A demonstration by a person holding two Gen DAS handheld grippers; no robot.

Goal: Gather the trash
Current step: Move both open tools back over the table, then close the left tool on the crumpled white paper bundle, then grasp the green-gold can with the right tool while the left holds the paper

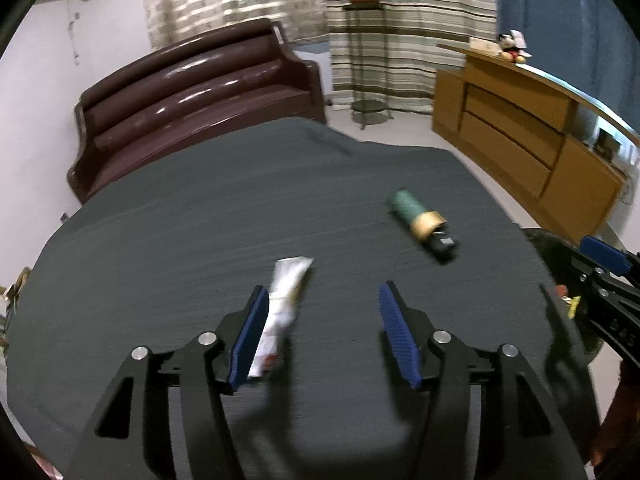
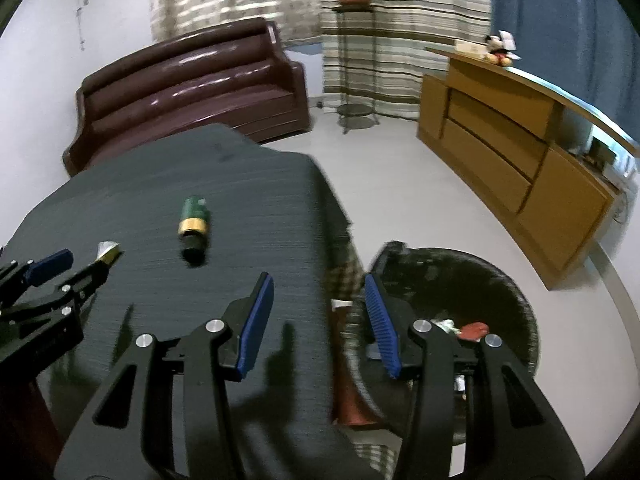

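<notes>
Item: trash collection, mid-course, step in hand judged as the approach to the next piece. My left tongs [image 1: 322, 330] stand about half open above the dark-clothed desk [image 1: 168, 240]; a white crumpled wrapper [image 1: 280, 308] lies along the inner face of the left pad [image 1: 250, 336], the other pad well clear of it, so I count nothing as gripped. Whether the wrapper rests on the cloth or leans on the pad I cannot tell through the blur. My right tongs [image 2: 318, 322] are likewise part open and empty, straddling the desk edge with the black bin [image 2: 500, 280] below. Second piece: a green bottle with gold band [image 1: 420, 220], lying on its side, well apart from the wrapper. Next move, as I judge it: centre the left tongs on the wrapper, close, carry it right to the bin. Views compared: only the right wrist shows the bin's inside, with red and white scraps [image 2: 472, 330] already in it; only the left wrist shows the wrapper whole.
</notes>
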